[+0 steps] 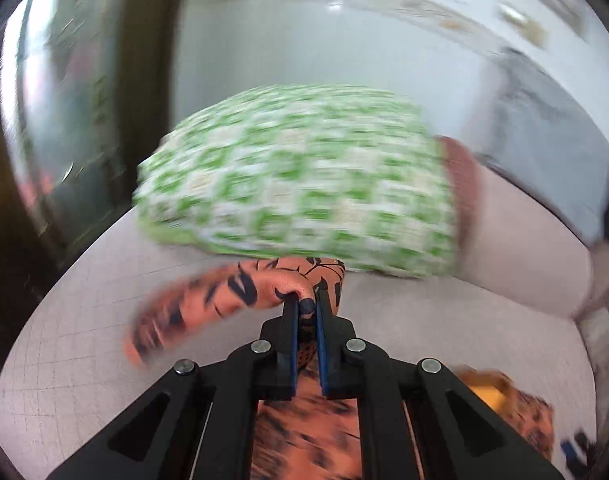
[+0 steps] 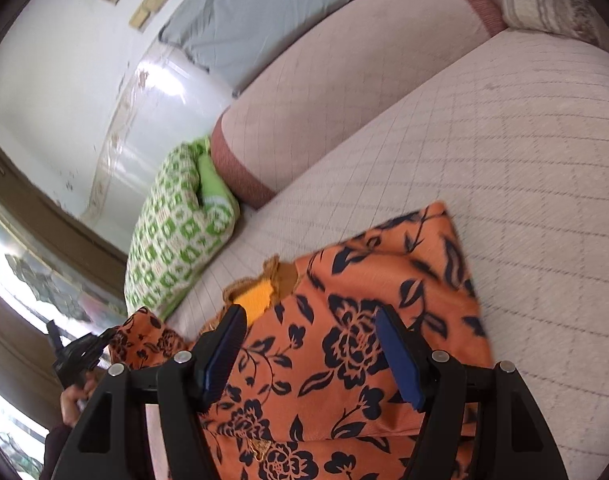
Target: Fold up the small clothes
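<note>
The left gripper (image 1: 306,298) pinches a fold of the orange floral garment (image 2: 356,344); the right gripper (image 2: 316,352) hangs spread above it. The person should carry that pinched edge toward two o'clock, keeping the cloth taut, well clear of the green cushion (image 2: 176,232).

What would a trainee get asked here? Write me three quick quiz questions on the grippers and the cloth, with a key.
1. True or false: the left gripper is shut on the orange floral garment.
2. The right gripper is: A) open above the garment, B) shut on it, C) gripping the green checked pillow.
3. Fill in: the pillow leans against the pink ____.

Key: 1 true; 2 A; 3 bolster.
</note>
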### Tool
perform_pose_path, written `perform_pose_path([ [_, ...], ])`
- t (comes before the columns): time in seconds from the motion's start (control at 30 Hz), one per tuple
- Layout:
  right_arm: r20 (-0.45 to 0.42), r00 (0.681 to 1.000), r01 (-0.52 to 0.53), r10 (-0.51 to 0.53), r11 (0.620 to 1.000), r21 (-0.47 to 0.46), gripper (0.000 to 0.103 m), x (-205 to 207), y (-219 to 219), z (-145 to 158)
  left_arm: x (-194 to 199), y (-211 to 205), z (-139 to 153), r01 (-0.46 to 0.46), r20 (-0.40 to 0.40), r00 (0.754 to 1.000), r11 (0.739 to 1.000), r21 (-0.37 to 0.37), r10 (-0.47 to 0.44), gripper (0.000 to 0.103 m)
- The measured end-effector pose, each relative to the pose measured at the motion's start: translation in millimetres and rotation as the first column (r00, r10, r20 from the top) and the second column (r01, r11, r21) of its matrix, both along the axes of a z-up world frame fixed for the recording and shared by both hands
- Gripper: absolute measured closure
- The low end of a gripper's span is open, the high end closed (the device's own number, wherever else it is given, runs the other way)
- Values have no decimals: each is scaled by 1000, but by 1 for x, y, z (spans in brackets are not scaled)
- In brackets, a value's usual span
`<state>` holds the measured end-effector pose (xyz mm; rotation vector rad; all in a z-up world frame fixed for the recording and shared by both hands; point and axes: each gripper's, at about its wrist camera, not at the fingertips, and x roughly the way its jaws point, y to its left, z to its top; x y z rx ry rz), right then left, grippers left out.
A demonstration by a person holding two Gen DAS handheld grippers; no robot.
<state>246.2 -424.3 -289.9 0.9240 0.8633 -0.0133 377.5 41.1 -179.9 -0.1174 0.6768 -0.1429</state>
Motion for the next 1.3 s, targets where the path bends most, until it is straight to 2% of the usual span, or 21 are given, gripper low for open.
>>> perform_pose_path([
  [0.1, 7, 999, 48, -48, 999, 14, 32, -9, -17, 4, -41, -61, 14, 136, 42, 990, 991, 13, -136, 96],
  [0.2, 13, 996, 92, -92, 995, 29, 32, -17, -34, 7, -79, -131, 12, 251, 54, 966, 968, 27, -252, 96],
  [0.3, 24, 990, 141, -142, 989, 43, 32, -26, -53, 9, -121, -198, -12, 342, 61, 936, 937, 70, -346, 95],
  [0.37, 29, 985, 168, -170, 984, 54, 32, -30, -62, 9, -151, -245, -39, 419, 21, 904, 895, 154, -426, 93],
  [0.43, 29, 983, 180, -183, 980, 83, 32, -33, -71, 8, -181, -280, -73, 465, -35, 880, 843, 270, -474, 67],
  [0.47, 25, 982, 183, -186, 979, 91, 32, -33, -75, 7, -191, -285, -84, 474, -49, 874, 828, 299, -483, 47],
  [0.5, 23, 981, 188, -191, 977, 97, 31, -34, -78, 7, -201, -284, -94, 481, -59, 870, 818, 316, -489, 38],
  [0.57, 26, 980, 196, -199, 976, 100, 26, -35, -80, 9, -215, -272, -104, 507, -81, 858, 810, 294, -507, 37],
  [0.63, 38, 982, 182, -186, 980, 80, 26, -36, -79, 14, -223, -240, -101, 503, -48, 861, 834, 228, -506, 37],
  [0.67, 41, 984, 171, -174, 983, 63, 26, -36, -77, 16, -222, -224, -99, 484, -19, 872, 853, 194, -490, 36],
  [0.7, 42, 987, 154, -155, 987, 39, 26, -35, -73, 18, -217, -203, -95, 439, 17, 894, 885, 153, -447, 28],
  [0.77, 42, 992, 118, -119, 993, 15, 26, -31, -64, 20, -204, -164, -88, 298, 52, 952, 950, 88, -303, 21],
  [0.83, 45, 997, 68, -68, 998, 12, 26, -25, -47, 23, -181, -130, -87, 175, 34, 984, 984, 33, -176, 21],
  [0.87, 49, 998, 36, -37, 999, 2, 26, -22, -36, 26, -169, -112, -92, 90, 15, 996, 995, 39, -90, 21],
  [0.93, 69, 997, -41, 46, 997, -66, 26, -15, -6, 37, -150, -88, -103, -39, -54, 998, 997, 68, 43, 22],
  [1.0, 66, 988, -129, 143, 975, -179, 26, -7, 29, 48, -133, -73, -119, -109, -154, 981, 991, 78, 120, 22],
  [1.07, 34, 973, -212, 229, 941, -263, 26, 1, 62, 51, -122, -71, -133, -106, -223, 967, 989, 102, 126, 22],
  [1.13, -6, 954, -286, 299, 905, -314, 26, 10, 91, 49, -112, -77, -149, -90, -276, 951, 978, 190, 141, 22],
  [1.17, -32, 947, -311, 320, 883, -351, 26, 15, 104, 47, -110, -78, -153, -80, -293, 946, 976, 201, 138, 22],
  [1.3, -143, 900, -431, 411, 793, -432, 26, 38, 149, 29, -103, -74, -156, -74, -334, 934, 981, 177, 131, 22],
])
